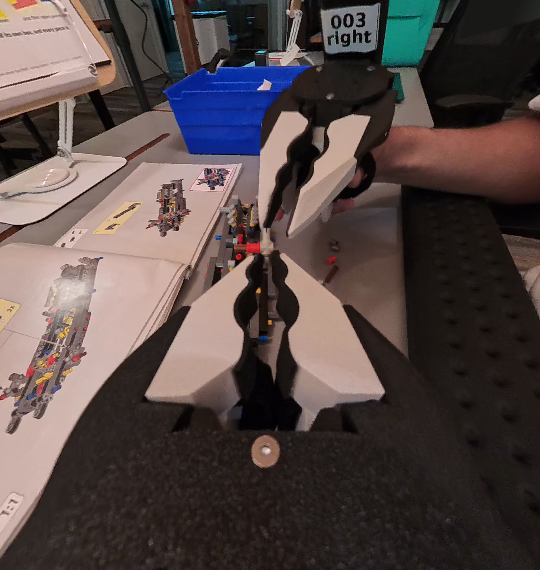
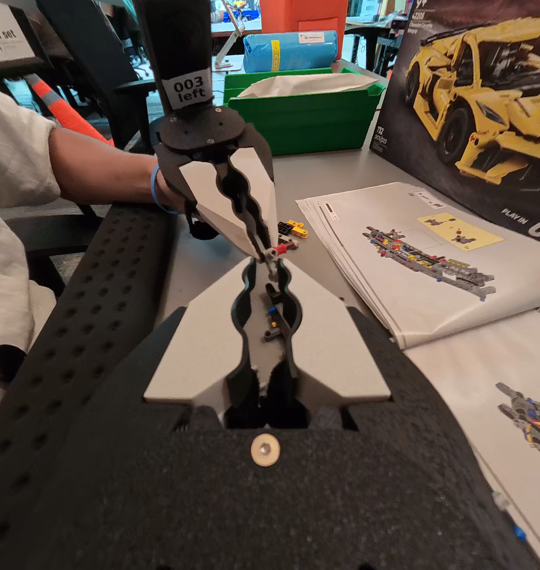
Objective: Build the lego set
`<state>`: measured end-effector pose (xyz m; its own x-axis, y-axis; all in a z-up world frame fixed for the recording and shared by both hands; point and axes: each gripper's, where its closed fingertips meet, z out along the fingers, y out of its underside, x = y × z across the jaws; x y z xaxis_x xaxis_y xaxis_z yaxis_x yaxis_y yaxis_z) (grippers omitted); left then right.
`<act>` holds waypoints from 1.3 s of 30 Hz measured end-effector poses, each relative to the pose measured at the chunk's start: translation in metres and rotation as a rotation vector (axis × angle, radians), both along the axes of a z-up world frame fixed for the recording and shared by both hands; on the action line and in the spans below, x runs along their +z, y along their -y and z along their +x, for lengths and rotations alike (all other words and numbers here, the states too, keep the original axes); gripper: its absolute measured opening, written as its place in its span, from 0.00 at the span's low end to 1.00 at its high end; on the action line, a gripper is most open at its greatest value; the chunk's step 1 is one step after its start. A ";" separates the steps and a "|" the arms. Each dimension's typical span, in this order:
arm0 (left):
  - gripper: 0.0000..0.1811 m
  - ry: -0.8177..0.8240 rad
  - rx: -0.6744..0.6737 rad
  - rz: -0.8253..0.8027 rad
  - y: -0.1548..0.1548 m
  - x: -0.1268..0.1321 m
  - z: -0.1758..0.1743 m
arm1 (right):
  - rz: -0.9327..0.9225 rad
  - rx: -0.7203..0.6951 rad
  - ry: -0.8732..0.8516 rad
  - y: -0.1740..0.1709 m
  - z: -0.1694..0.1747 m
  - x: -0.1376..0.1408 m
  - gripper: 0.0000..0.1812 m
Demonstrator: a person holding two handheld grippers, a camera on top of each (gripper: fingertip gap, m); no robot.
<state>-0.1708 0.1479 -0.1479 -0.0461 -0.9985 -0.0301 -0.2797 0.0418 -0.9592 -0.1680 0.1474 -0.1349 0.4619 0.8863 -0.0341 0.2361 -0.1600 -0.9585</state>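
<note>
Both grippers met tip to tip above the tabletop [image 2: 318,172]. Left gripper [image 1: 265,257] and right gripper [image 2: 267,262] each pinched narrow on a small white connector piece [image 1: 266,243] carrying a red bush [image 1: 252,247], beside the open instruction booklet [image 1: 157,209].

Grey lego chassis [image 1: 241,234] mostly hidden behind left fingers [image 1: 213,327], instruction booklet [image 1: 77,308] cut by left edge, car box [image 2: 478,108] cropped at right, loose pieces [image 1: 332,262] too small to identify
</note>
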 end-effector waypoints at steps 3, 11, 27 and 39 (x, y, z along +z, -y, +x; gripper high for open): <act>0.03 0.034 0.047 -0.107 -0.009 0.005 0.001 | 0.006 -0.056 -0.035 -0.010 0.004 0.006 0.07; 0.03 0.193 -0.005 -0.388 -0.009 0.030 -0.001 | -0.110 -0.064 -0.132 -0.014 -0.002 0.010 0.09; 0.12 0.049 -0.019 -0.153 0.025 0.018 -0.025 | -0.272 0.219 -0.165 0.027 -0.013 -0.003 0.03; 0.01 0.021 -0.076 -0.216 0.045 0.019 -0.024 | -0.255 0.297 -0.120 0.043 -0.030 -0.008 0.03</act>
